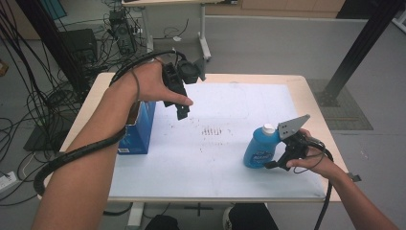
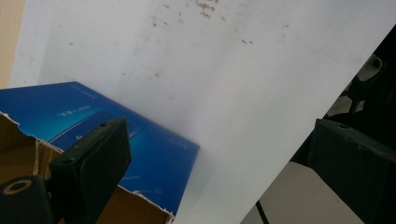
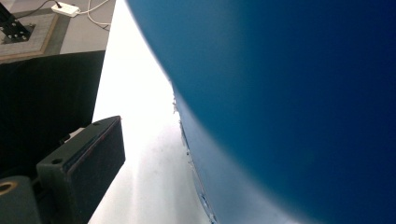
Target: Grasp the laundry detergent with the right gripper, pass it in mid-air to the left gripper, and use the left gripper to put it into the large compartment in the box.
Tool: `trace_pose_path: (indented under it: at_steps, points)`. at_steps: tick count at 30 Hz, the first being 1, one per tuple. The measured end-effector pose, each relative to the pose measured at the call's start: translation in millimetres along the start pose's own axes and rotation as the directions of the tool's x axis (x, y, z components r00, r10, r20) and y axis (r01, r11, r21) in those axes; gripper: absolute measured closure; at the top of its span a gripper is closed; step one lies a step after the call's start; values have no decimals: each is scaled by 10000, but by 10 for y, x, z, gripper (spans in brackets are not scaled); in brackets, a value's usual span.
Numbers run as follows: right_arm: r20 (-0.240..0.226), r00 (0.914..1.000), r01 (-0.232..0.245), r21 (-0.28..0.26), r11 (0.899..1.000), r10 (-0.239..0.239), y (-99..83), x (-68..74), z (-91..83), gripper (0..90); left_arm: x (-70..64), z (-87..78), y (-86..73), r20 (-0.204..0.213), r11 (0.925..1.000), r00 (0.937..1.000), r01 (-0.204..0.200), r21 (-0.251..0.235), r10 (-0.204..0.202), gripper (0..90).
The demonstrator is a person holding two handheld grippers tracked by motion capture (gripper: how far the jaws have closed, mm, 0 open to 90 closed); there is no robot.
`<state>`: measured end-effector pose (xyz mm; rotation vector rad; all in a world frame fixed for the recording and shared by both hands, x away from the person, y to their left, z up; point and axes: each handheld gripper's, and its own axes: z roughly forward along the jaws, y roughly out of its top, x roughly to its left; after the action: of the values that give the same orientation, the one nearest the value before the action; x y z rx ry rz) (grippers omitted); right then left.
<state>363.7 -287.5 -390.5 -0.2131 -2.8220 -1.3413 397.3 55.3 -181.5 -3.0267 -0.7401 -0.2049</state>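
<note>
A white sheet covers most of the pale wooden surface (image 1: 311, 103), which stands on a grey floor strewn with cables.

The right gripper (image 1: 274, 164) sits low at the near right, its jaws spread apart; in the right gripper view one jaw stands clear of the blue bottle (image 1: 261, 146), and the other cannot be seen behind the bottle's wall. The bottle stands upright with a white cap, right against the gripper, its blue body close up in the right gripper view (image 3: 289, 102).

The left gripper (image 1: 182, 108) hangs above the sheet at the far left, jaws wide apart and holding nothing. Just beside and below it stands an open blue carton (image 1: 141, 127), its torn cardboard rim showing in the left gripper view (image 2: 93, 135).

The middle of the sheet, marked with small dark specks, lies between carton and bottle, which are well apart.
</note>
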Motion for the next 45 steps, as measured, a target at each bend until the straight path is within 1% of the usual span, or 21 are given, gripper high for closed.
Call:
trace_pose_path:
  at_steps: [2, 6, 12, 18, 19, 25, 32, 34, 37, 39, 45]
  points:
    - [-5, 10000, 8, 3, 10000, -8, 2, 2, 4, 28, 0, -2, 0, 0, 10000, 10000, 26, -18, -26, 65]
    - [-8, 10000, 3, -5, 10000, -3, 5, 6, 6, 28, 0, -12, 6, -5, 10000, 10000, -49, -14, 49, 65]
    - [-2, 10000, 11, -9, 10000, -11, 3, 7, 1, 28, 3, -7, 1, 33, 10000, 10000, 11, -30, -11, 65]
    - [-28, 10000, 29, -4, 10000, -29, 1, 10, -2, 28, 3, -20, 8, 17, 10000, 10000, -47, -43, 48, 65]
    - [-26, 10000, 40, -15, 10000, -40, 3, 12, 1, 28, -2, -16, 8, 14, 9999, 10000, 12, -105, -12, 65]
    - [-31, 10000, 38, -56, 10000, -38, 7, 12, 10, 28, 6, -20, 16, 13, 10000, 10000, -42, -34, 42, 65]
    - [-27, 10000, 23, -102, 9999, -23, 8, 18, 18, 27, 12, -19, 3, 3, 10000, 10000, 23, -93, -23, 65]
    - [-20, 10000, 14, -143, 9999, -14, 10, 18, 18, 27, 13, -21, 1, 11, 10000, 10000, -27, -38, 27, 66]
    - [-27, 10000, 17, -115, 9999, -17, 12, 18, 23, 28, 11, -18, -6, 4, 10000, 10000, 34, -76, -34, 66]
    - [-28, 10000, 28, -118, 9999, -28, 13, 17, 26, 28, 15, -20, -6, -14, 10000, 10000, -49, -68, 49, 66]
    - [17, 10000, 44, -124, 9999, -44, 17, 21, 32, 32, 14, -23, -10, 15, 10000, 10000, 16, -89, -16, 66]
